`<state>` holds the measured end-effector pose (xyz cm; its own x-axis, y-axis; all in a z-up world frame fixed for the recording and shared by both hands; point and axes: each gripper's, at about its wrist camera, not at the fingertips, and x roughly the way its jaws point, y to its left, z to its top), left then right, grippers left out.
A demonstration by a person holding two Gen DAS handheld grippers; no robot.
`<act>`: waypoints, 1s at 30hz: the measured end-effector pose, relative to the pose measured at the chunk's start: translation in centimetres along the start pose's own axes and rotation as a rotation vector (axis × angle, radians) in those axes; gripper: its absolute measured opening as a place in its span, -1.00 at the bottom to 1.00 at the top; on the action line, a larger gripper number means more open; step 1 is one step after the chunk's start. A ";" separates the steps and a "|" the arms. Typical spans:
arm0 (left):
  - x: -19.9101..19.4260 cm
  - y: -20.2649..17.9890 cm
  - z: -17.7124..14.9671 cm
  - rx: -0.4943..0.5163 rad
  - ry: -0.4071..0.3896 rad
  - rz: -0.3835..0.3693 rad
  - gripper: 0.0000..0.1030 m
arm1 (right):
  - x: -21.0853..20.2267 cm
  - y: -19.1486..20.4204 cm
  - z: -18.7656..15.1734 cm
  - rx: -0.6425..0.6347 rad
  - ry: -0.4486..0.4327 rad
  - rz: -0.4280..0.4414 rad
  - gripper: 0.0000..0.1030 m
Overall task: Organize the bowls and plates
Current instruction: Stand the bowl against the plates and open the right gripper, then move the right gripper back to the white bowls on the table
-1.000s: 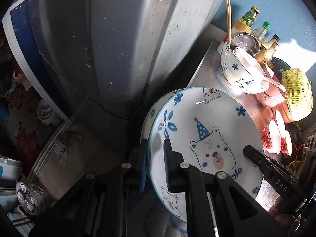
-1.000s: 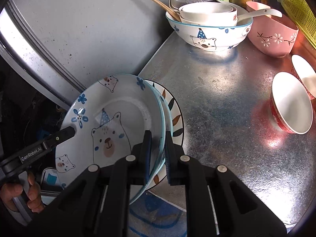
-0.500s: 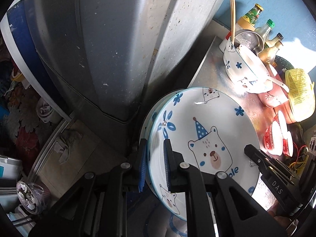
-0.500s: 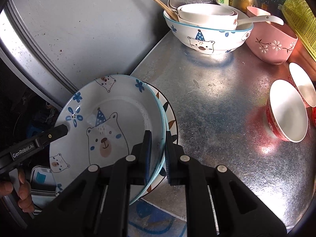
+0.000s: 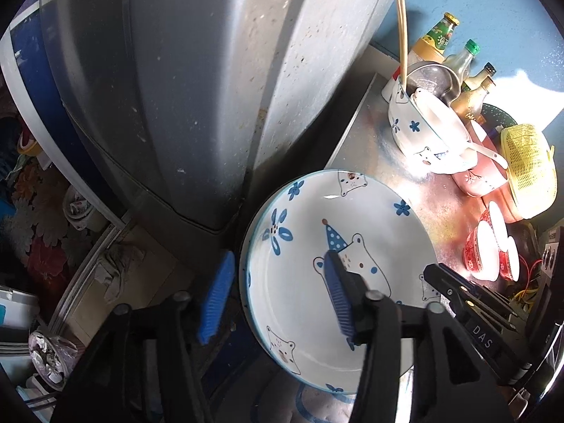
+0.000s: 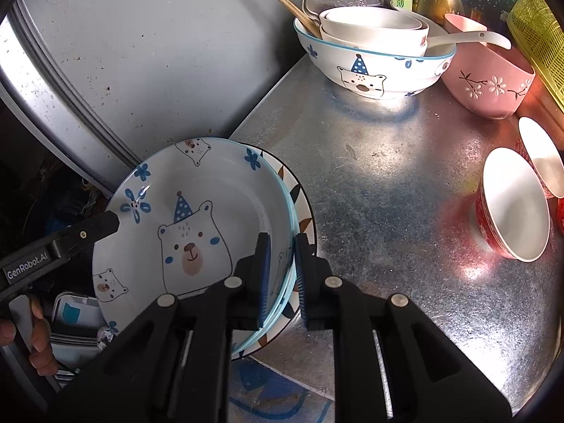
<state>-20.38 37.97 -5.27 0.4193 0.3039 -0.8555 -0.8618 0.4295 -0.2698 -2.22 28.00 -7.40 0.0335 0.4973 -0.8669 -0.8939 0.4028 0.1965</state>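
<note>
A stack of bear-print plates lies at the near left corner of the metal counter, over a leaf-pattern plate, and overhangs the edge. My left gripper is open, its jaws apart on either side of the stack's left rim. My right gripper is shut on the stack's right rim. A large bear-print bowl at the back holds white bowls, a spoon and chopsticks.
A pink flowered bowl stands beside the bear bowl. Red bowls lie tipped at the right. A yellow basket and bottles stand at the back. A grey fridge rises left of the counter.
My left gripper has opened and let go of the plate rim. The right gripper keeps its hold, and the stack now lies lower at the counter corner.
</note>
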 end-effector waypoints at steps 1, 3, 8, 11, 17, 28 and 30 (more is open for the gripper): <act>-0.2 -0.2 0.0 0.007 -0.009 -0.006 0.50 | -0.1 0.0 -0.1 0.002 0.002 0.004 -0.68; -0.6 -0.8 0.1 0.019 -0.022 -0.004 0.64 | -0.2 -0.2 -0.2 0.009 0.007 0.019 -0.39; -0.8 -1.5 0.0 0.037 -0.014 0.010 0.96 | -1.4 -0.9 -0.6 0.045 -0.033 0.045 0.74; -0.9 -2.1 -0.3 0.053 -0.007 0.023 0.98 | -2.4 -1.6 -0.8 0.066 -0.054 0.052 0.88; -0.9 -3.4 -1.1 0.089 0.005 0.021 0.99 | -3.6 -3.5 -1.5 0.143 -0.070 0.053 0.95; -0.9 -6.6 -1.7 0.147 0.017 -0.012 0.99 | -5.9 -5.4 -2.8 0.182 -0.100 0.041 0.95; -0.9 -7.2 -1.8 0.158 0.020 -0.018 0.99 | -6.3 -6.0 -3.0 0.190 -0.106 0.039 0.95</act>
<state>-15.06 33.12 -3.34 0.4272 0.2790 -0.8601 -0.7980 0.5636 -0.2135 1.54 20.13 -4.48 0.0567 0.5893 -0.8059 -0.7953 0.5146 0.3204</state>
